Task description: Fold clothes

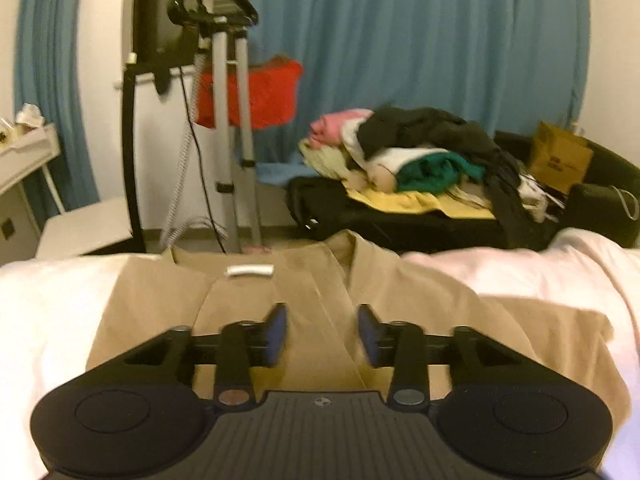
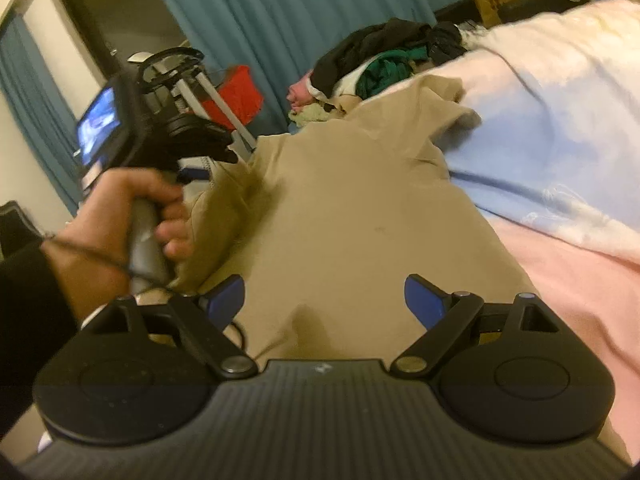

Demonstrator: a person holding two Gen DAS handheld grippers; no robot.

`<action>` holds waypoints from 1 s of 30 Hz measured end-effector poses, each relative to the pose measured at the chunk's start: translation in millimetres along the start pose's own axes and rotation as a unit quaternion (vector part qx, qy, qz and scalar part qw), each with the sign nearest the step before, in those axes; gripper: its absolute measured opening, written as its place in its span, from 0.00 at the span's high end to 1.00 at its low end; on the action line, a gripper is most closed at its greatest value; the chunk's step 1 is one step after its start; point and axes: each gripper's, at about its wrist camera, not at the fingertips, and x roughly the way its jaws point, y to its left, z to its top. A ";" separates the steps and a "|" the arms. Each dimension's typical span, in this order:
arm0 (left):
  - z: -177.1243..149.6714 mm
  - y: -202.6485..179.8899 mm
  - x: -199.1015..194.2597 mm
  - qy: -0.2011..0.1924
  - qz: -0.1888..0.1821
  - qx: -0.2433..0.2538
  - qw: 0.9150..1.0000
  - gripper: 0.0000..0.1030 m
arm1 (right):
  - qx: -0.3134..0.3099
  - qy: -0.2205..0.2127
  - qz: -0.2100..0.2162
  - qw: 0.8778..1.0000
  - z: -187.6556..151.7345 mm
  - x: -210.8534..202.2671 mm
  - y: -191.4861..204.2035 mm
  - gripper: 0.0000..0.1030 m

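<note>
A tan garment (image 1: 320,320) lies spread on the bed, its collar and a white neck label (image 1: 250,271) at the far edge. My left gripper (image 1: 323,334) hovers over its middle, open and empty, blue pads apart. In the right wrist view the same tan garment (image 2: 352,220) stretches away from me. My right gripper (image 2: 325,300) is wide open and empty above its near part. The person's hand holds the left gripper's handle (image 2: 148,240) at the garment's left edge; that gripper's fingers are hidden there.
The bed cover (image 1: 540,272) is white and pink (image 2: 580,280). Beyond the bed, a pile of clothes (image 1: 420,156) rests on a black case. A garment steamer stand (image 1: 230,120), a red cloth (image 1: 256,96), a cardboard box (image 1: 560,156) and blue curtains stand behind.
</note>
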 end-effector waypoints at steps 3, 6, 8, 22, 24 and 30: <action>-6.2 26.6 -35.5 0.007 -0.025 -0.022 0.999 0.42 | 0.018 0.004 -0.004 1.000 2.9 5.6 -6.7 0.14; -19.3 65.2 -89.8 0.019 -0.046 -0.056 0.997 0.37 | 0.018 0.001 -0.003 1.000 3.9 4.1 -6.7 0.14; -35.2 95.7 -134.2 0.032 -0.055 -0.083 0.994 0.32 | 0.014 -0.002 -0.002 1.000 4.7 -0.2 -5.2 0.14; -208.2 274.6 -281.4 0.206 -0.029 -0.282 0.937 0.29 | 0.016 -0.008 0.028 0.999 6.9 -73.4 7.5 0.14; -217.9 278.4 -278.8 0.225 -0.032 -0.283 0.932 0.30 | 0.024 -0.003 0.039 0.999 4.7 -83.8 7.3 0.14; -229.3 251.4 -278.0 0.261 0.005 -0.163 0.951 0.56 | 0.038 0.020 0.037 0.998 -1.5 -97.8 5.7 0.14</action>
